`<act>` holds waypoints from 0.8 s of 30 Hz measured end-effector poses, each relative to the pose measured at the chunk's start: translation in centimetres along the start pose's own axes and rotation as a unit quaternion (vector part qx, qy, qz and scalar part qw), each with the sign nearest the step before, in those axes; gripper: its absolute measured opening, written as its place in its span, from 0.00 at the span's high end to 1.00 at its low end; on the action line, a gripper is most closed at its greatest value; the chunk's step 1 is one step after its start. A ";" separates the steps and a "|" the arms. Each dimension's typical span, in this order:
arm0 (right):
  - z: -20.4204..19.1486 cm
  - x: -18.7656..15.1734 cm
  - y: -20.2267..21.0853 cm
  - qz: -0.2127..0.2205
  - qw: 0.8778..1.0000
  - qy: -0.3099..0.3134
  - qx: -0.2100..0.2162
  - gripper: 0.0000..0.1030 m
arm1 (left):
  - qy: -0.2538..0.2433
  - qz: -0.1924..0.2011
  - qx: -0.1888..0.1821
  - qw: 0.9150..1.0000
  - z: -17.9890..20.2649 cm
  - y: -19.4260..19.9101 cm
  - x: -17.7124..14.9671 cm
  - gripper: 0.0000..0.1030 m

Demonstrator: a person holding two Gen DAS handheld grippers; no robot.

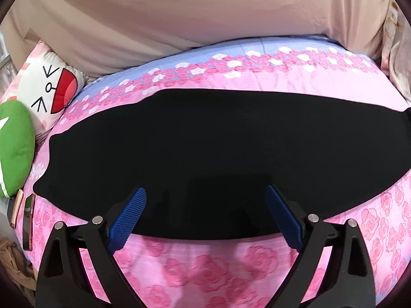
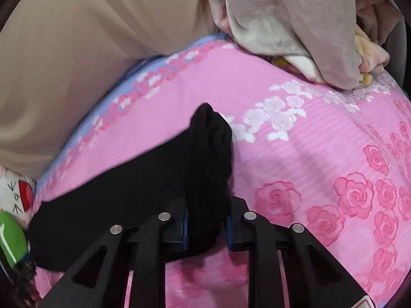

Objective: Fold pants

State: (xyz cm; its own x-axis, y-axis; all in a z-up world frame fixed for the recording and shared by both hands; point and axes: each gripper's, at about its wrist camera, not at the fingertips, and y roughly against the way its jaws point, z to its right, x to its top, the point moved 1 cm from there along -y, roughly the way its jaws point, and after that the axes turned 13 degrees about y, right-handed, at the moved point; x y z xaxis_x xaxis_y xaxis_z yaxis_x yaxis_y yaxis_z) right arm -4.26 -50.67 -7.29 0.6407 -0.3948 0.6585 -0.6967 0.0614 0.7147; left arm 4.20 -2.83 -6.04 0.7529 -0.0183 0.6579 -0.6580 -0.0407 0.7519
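Black pants (image 1: 205, 141) lie flat in a long band across a pink rose-print bedspread (image 1: 205, 261). My left gripper (image 1: 205, 188) stands open over their near edge, its blue pads (image 1: 128, 213) wide apart with nothing between them. In the right wrist view the right end of the pants (image 2: 128, 179) is bunched into a raised fold (image 2: 210, 133). My right gripper (image 2: 207, 218) is shut on that fold, a blue pad (image 2: 185, 220) showing on either side of the cloth. Its fingertips are hidden by the fabric.
A white cartoon-face pillow (image 1: 48, 87) and a green cushion (image 1: 15, 146) sit at the left end of the bed, with a phone (image 1: 28, 220) beside them. A beige cloth (image 1: 179, 20) rises behind the bed. A heap of grey blanket (image 2: 295, 25) lies at the far right.
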 end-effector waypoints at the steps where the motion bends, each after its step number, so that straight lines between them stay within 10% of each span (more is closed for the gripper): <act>1: -1.3 0.3 0.9 0.012 1.000 0.011 0.002 0.82 | 0.006 0.002 0.000 1.000 -0.7 0.2 0.1 0.11; 7: -14.7 3.1 4.9 0.057 0.988 0.121 0.074 0.82 | 0.052 0.004 -0.007 0.999 -5.5 0.4 0.4 0.11; 14: -31.6 0.1 2.2 0.015 0.959 0.250 0.131 0.82 | 0.093 0.011 -0.010 0.996 -11.0 0.8 0.4 0.11; 24: -40.3 -9.0 -2.5 -0.053 0.932 0.348 0.088 0.63 | 0.100 0.015 -0.015 0.995 -14.0 0.7 0.2 0.11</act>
State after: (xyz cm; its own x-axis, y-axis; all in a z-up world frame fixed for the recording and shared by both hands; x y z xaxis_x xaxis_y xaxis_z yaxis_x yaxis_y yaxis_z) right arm 4.70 -10.30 -5.49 0.7198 0.3039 0.6241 -0.6210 -0.1198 0.7746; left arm 3.73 11.08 -4.79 0.7166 0.1798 0.6739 -0.6831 -0.0141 0.7302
